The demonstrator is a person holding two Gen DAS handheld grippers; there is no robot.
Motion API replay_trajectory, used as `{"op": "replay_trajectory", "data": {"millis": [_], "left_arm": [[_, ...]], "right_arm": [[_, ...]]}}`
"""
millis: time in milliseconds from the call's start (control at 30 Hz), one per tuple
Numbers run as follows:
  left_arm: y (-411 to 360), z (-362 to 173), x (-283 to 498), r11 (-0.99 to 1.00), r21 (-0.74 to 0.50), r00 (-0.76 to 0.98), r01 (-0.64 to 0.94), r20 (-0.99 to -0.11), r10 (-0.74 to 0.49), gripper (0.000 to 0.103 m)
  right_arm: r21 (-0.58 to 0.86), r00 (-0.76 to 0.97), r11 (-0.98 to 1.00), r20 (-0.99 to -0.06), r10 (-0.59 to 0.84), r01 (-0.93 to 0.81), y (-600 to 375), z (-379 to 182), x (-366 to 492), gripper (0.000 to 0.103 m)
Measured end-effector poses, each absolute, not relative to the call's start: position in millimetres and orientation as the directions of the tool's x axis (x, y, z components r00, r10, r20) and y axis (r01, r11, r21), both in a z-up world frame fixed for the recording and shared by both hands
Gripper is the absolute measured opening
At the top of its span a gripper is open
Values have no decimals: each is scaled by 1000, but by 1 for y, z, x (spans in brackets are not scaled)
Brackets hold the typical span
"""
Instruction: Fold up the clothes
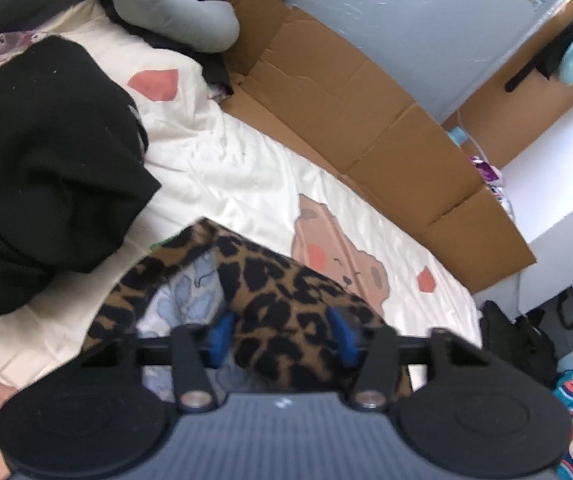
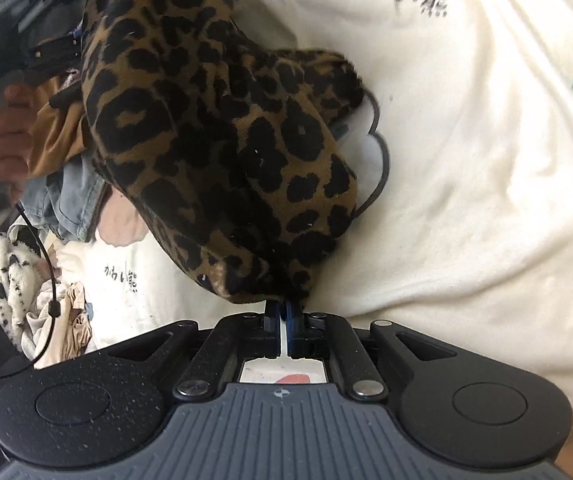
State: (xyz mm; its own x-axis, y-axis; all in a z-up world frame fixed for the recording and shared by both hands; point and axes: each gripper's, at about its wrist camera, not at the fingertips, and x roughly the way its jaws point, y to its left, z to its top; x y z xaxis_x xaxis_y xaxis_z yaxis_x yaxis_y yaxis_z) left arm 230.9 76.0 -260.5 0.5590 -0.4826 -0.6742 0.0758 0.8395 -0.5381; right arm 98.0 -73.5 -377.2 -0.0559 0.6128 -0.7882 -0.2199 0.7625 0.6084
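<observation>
Gripping one leopard garment (image 2: 222, 128), right gripper (image 2: 285, 314) pinches; left gripper (image 1: 282, 332) seemingly wide

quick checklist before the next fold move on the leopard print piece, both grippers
1. Right gripper pinching the leopard print garment: ok, blue fingers nearly together on its edge.
2. Left gripper holding the garment: cannot tell; fingers stand wide with cloth bunched between them.
3. Garment spread flat: not ok, it is bunched.
4. Bare cream bedcover to lay it on: ok.
5. Black garment apart from the leopard piece: ok.
</observation>
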Motion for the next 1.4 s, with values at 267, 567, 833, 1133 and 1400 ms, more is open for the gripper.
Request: {"op": "replay_trajectory", "data": {"millis": [267,567,833,1133,1400], "left_arm": [[68,-242,204,793,-594,509,131,-646,-568,12],[51,-240,175,699,-686,462,204,-561,-686,12],[38,-257,159,647,-725,404,237,-532,-744,10],[24,-245,146,679,-640,406,361,-547,-732,9],[12,-241,135,661,-623,398,418,-528,-750,8]], "right_arm": [[623,5,734,-761,648,-271,-95,-330,107,28],[655,108,705,-707,699,-271,-105,-277,133,34],[716,108,677,-669,735,-171,-105,-271,160,36],[744,111,651,-642,759,-151,-74,-262,175,53],[710,89,698,-692,716,-98,-52,-269,175,53]]}}
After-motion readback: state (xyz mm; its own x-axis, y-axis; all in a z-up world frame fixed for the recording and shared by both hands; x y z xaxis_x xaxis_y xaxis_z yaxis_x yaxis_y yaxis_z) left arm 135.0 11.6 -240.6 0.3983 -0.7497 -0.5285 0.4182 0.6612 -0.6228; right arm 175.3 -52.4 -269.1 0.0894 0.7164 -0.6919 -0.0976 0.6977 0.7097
